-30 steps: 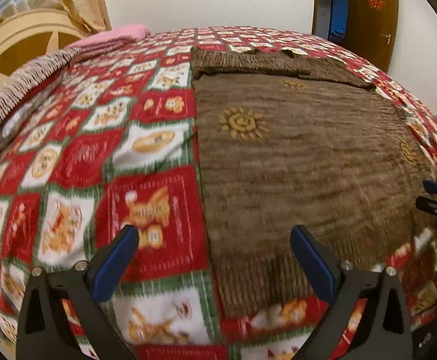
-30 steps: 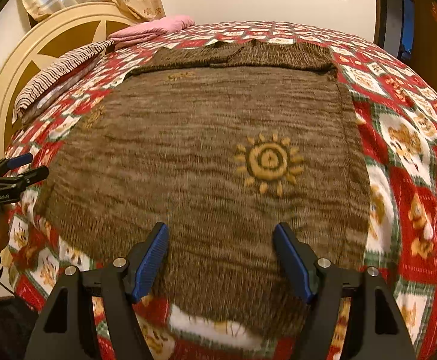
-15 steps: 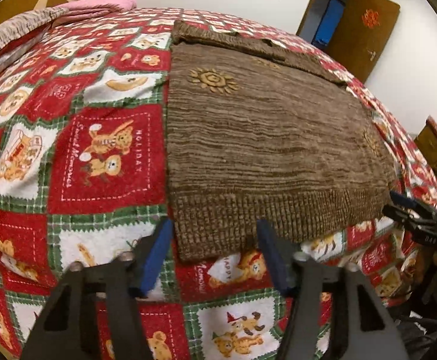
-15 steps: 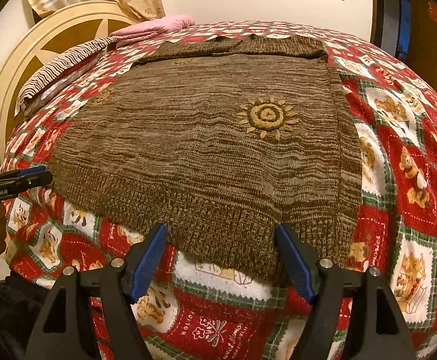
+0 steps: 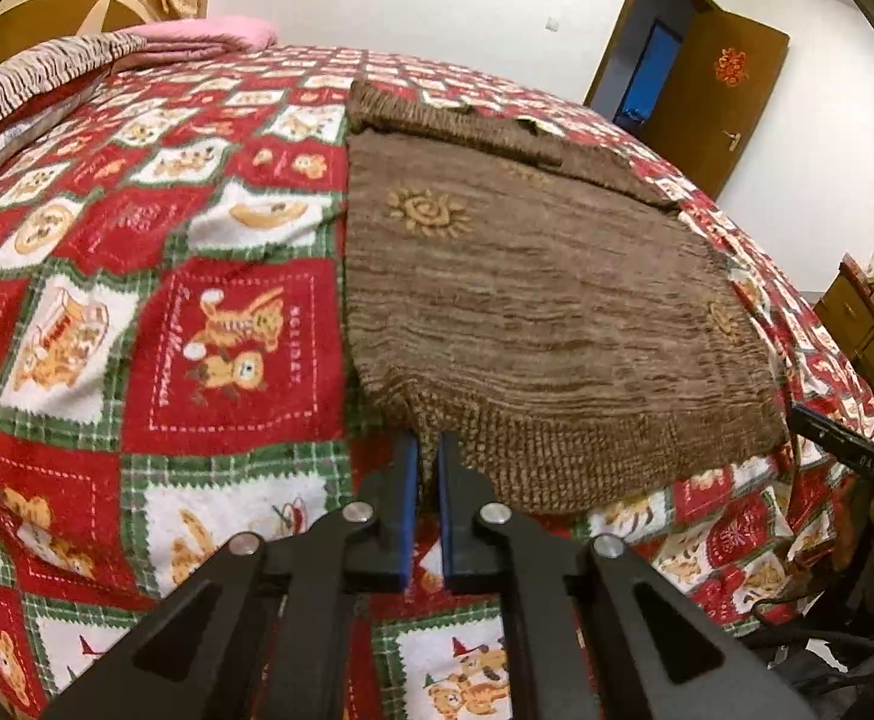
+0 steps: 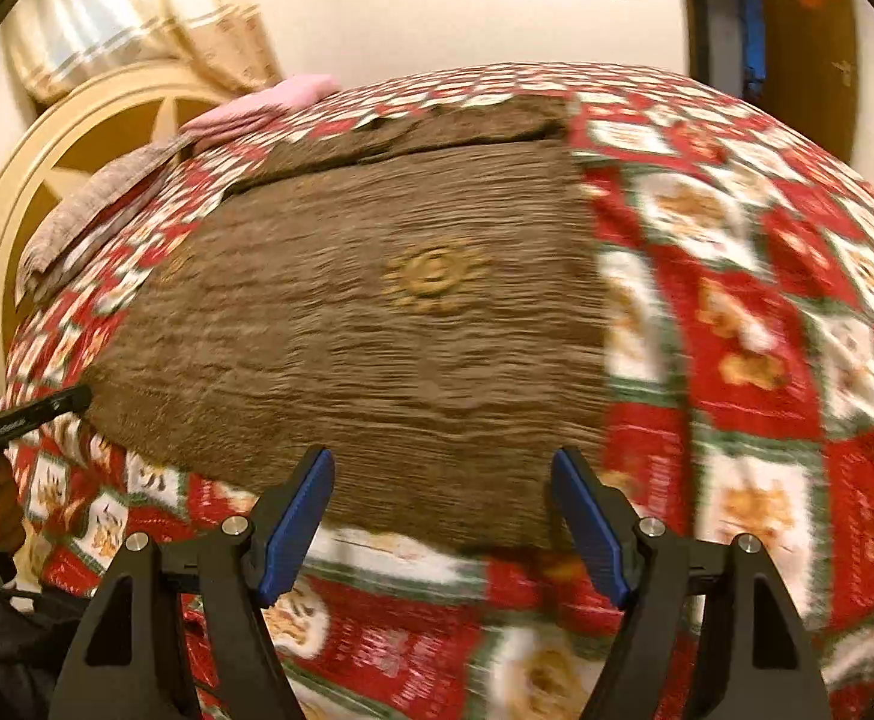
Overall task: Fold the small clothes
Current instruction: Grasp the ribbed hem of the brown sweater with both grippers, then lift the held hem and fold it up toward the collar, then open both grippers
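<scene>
A brown knitted sweater point(image 5: 533, 312) with yellow sun motifs lies flat on the bed, sleeves folded across its far end. My left gripper point(image 5: 428, 450) is shut on the sweater's near left hem corner, which bunches between the blue pads. In the right wrist view the sweater point(image 6: 377, 330) is blurred. My right gripper point(image 6: 443, 480) is open, its blue fingers point(image 6: 299, 516) astride the near hem toward the right corner, not holding it. Each gripper shows at the edge of the other's view: the right one point(image 5: 851, 456), the left one point(image 6: 35, 414).
The bed is covered by a red, green and white Christmas blanket point(image 5: 137, 312). A pink pillow point(image 5: 221, 36) and a striped blanket point(image 5: 35, 72) lie by the round headboard point(image 6: 77, 174). A brown door point(image 5: 713, 90) stands open; a wooden cabinet point(image 5: 857, 312) is at the right.
My left gripper closed onto the sweater's left hem corner. My right gripper shifted low toward the hem's right part and stays open; its view is motion-blurred.
</scene>
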Available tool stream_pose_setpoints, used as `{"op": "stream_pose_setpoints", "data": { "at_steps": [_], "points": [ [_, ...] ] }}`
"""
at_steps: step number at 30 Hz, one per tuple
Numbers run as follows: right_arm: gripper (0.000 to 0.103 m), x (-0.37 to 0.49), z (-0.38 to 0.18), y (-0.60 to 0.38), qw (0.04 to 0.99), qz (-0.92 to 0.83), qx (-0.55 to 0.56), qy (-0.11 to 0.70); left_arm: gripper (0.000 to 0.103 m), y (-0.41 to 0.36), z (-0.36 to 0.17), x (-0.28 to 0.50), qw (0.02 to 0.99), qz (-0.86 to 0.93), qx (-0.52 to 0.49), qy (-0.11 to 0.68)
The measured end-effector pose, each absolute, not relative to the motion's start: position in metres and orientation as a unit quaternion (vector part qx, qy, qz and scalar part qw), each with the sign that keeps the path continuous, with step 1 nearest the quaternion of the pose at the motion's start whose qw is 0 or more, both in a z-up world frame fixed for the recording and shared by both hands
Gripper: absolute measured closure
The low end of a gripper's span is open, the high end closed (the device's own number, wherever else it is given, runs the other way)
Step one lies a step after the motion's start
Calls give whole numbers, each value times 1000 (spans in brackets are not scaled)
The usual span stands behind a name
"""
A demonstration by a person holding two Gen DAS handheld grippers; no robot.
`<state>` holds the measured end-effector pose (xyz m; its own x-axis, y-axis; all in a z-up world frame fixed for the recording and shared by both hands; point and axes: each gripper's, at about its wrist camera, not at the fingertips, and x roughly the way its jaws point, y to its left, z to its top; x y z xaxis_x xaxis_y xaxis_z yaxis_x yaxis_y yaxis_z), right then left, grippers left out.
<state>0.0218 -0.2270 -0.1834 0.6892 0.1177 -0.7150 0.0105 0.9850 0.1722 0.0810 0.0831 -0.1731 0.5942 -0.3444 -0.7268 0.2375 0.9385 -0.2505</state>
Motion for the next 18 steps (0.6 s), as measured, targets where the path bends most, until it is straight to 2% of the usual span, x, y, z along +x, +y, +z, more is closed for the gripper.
{"op": "stream_pose_setpoints", "data": {
  "at_steps": [7,9,10,11,12,13,14,18],
  "points": [
    [29,17,-196,-246,902,35,127,411,97,83,-181,83,890,-164,-57,422],
    [42,20,-204,-244,896,48,128,423,97,82,-185,83,889,-162,-52,424],
    [54,22,-210,-243,891,42,125,435,97,82,-186,83,889,-161,-52,426],
    [62,21,-213,-244,891,35,119,437,97,82,-187,83,888,-161,-53,428],
    [64,20,-213,-245,892,36,116,436,97,82,-187,83,888,-162,-52,427],
    [75,19,-211,-246,893,38,117,434,97,82,-187,83,889,-163,-50,426],
    [97,18,-209,-250,893,44,124,430,97,83,-185,82,889,-165,-49,424],
    [98,13,-190,-255,904,60,135,401,98,84,-172,79,897,-175,-53,403]
  ]
}}
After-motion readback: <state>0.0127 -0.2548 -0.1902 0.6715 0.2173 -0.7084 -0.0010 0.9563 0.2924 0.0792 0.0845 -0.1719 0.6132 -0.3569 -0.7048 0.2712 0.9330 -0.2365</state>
